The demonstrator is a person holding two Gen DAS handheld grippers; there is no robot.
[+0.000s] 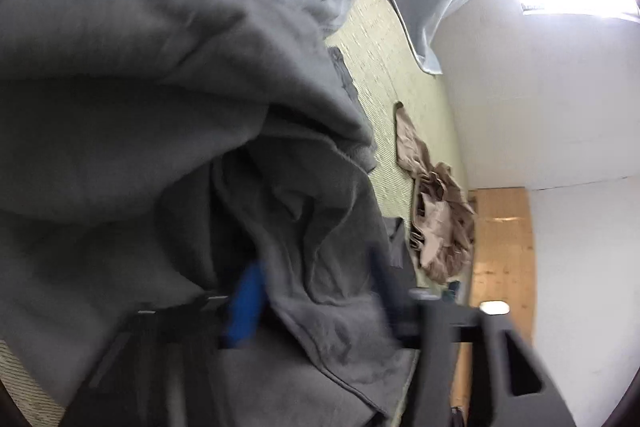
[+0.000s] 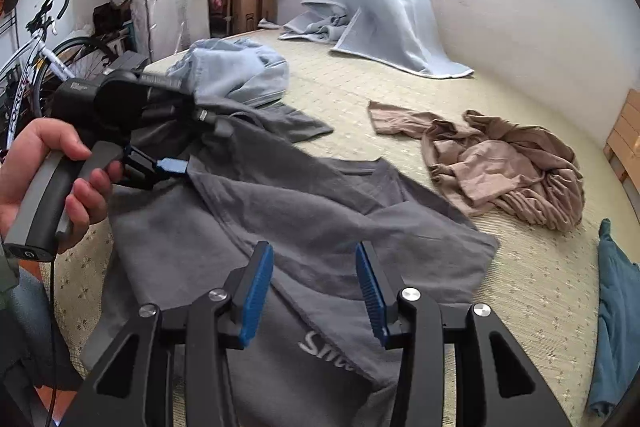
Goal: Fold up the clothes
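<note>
Lying spread across the bed [image 2: 400, 99], the grey T-shirt [image 2: 320, 211] filled the lower centre of the right wrist view, printed lettering showing near the bottom edge. The left gripper [image 2: 176, 165] sat at the left of that frame, held by the person's left hand [image 2: 52, 179]; its blue pad met a raised fold of grey cloth at the shirt's upper left edge. Whether the pads pressed on the cloth could not be told from that angle.

The left wrist view settled more: grey fabric [image 1: 180, 87] bunched up close and ran between the blue pad [image 1: 244, 307] and the opposite finger, though blur hid whether the jaws were clamped. Judged as a pinch on the shirt edge, taken so that side could be lifted and folded over.

The right gripper [image 2: 316, 291] hung above the shirt's lower part, jaws apart, nothing between them, cloth visible through the gap. Probably positioned to take the near hem or pin the fabric flat.

Only the right wrist view showed the room: a tan garment [image 2: 512, 163] at right, pale denim [image 2: 236, 71] behind the left gripper, a light blue blanket [image 2: 384, 11] at top, a teal cloth [image 2: 616, 307] at the right edge, a bicycle [image 2: 44, 39] at left. The left view caught only the tan garment and the blanket past the grey folds.
</note>
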